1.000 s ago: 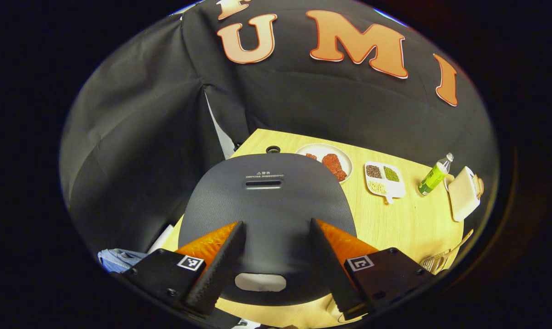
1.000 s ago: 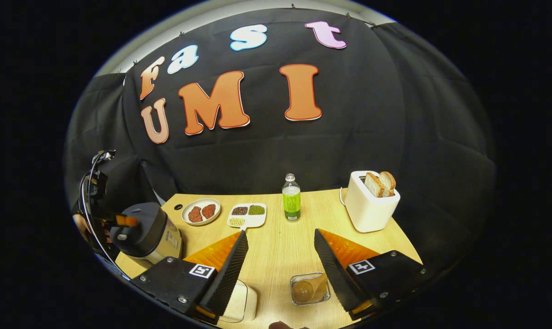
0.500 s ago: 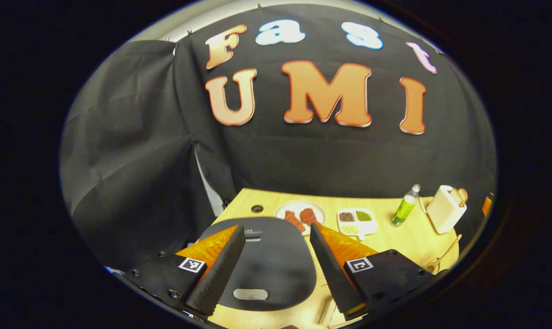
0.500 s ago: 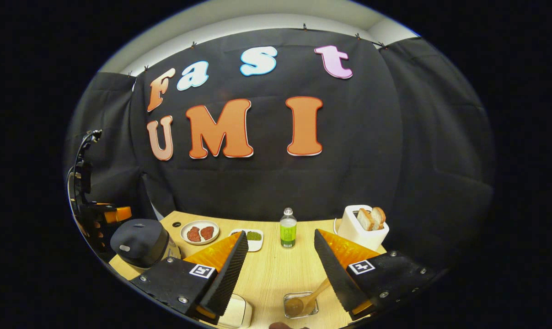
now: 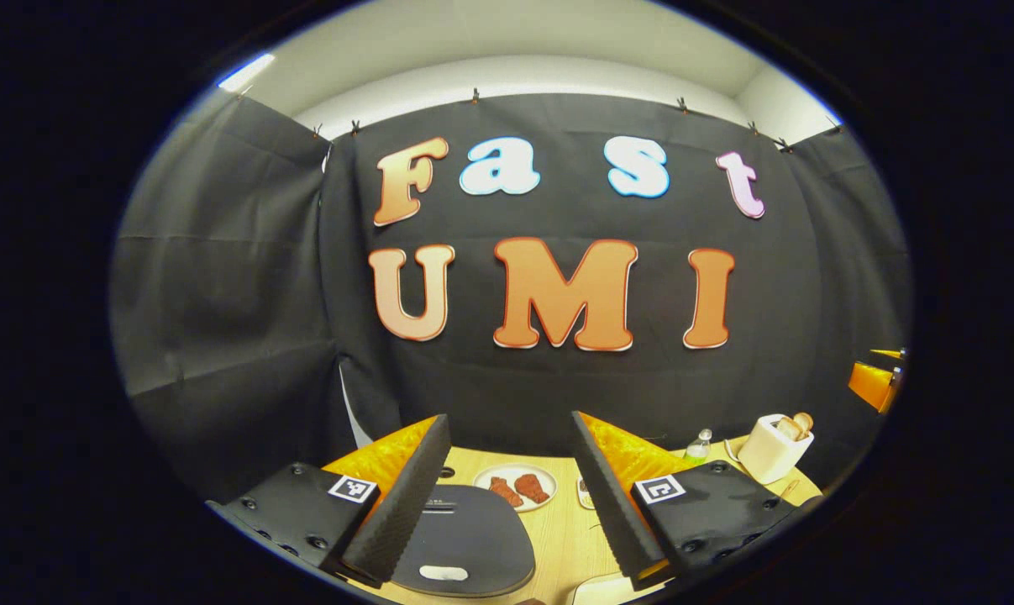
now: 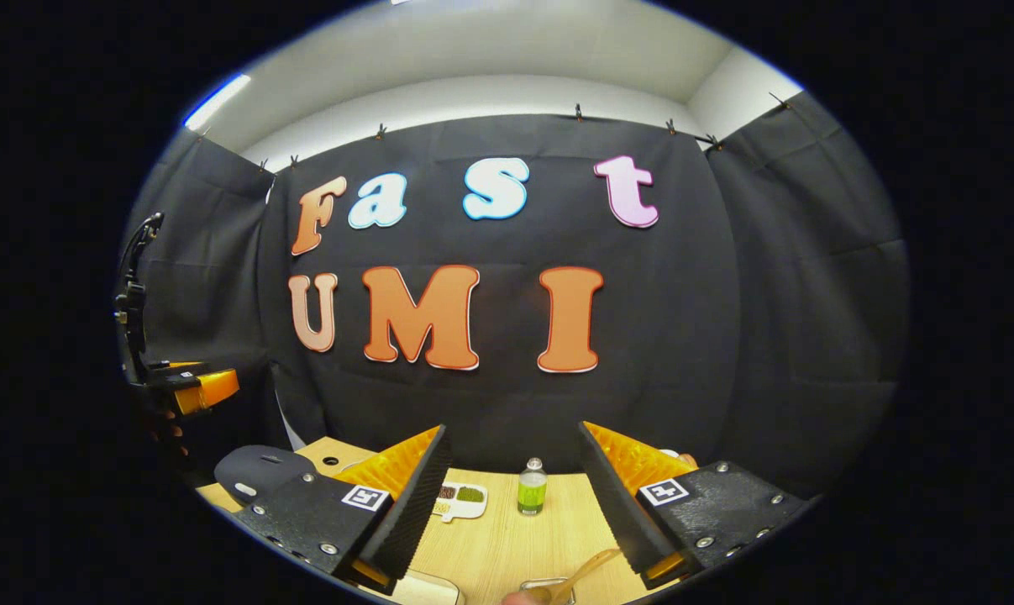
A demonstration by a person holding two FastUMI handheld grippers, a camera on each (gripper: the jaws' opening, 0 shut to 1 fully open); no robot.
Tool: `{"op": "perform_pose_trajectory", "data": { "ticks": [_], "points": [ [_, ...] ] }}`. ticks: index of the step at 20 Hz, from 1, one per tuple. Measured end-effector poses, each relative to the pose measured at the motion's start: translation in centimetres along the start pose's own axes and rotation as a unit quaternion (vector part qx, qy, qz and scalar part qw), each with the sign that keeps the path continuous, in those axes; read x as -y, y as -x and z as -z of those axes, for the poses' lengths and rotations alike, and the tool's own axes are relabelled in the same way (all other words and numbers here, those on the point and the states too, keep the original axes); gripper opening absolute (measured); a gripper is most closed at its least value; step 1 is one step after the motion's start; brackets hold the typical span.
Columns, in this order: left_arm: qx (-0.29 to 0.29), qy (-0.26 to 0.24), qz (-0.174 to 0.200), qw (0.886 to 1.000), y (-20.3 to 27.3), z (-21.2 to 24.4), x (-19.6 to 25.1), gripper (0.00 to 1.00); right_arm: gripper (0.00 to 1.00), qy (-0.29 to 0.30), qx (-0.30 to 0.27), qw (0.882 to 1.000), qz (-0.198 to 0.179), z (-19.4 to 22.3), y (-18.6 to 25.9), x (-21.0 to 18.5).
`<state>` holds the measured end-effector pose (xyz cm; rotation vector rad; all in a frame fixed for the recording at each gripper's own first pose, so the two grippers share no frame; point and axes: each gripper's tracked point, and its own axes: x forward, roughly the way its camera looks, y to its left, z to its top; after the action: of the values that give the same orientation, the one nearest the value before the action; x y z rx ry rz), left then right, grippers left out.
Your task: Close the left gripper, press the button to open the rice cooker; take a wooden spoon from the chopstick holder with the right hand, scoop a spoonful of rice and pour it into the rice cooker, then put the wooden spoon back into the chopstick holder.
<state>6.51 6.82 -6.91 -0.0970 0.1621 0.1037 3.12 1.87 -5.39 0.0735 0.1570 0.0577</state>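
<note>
We hold the left gripper (image 5: pixel 502 496) high with its jaws released; the rice cooker (image 5: pixel 464 542), lid down, lies below between them. The right gripper (image 6: pixel 511 504) hangs released too, the wooden spoon (image 6: pixel 578 574) on the worktop (image 6: pixel 507 538) beneath its jaws.

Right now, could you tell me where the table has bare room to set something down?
The widest bare strip of table runs in front of the green bottle and divided dish. Another lies between the rice cooker and the toaster. The back row is crowded.
</note>
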Motion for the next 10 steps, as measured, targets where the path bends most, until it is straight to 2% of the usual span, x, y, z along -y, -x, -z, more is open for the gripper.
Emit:
{"op": "perform_pose_trajectory", "data": {
  "ticks": [2,10],
  "points": [
    [0.022,0.0,-0.004,1.0,0.6,-0.5,-0.2,0.96,0.93,0.008,0.009,1.0,-0.001,-0.5,0.2,-0.4],
    [0.052,-0.006,0.033,0.998,2.9,-1.4,1.5,0.96,0.93,-0.001,0.039,0.999,-0.026,-1.9,0.6,-3.0]
  ]
}}
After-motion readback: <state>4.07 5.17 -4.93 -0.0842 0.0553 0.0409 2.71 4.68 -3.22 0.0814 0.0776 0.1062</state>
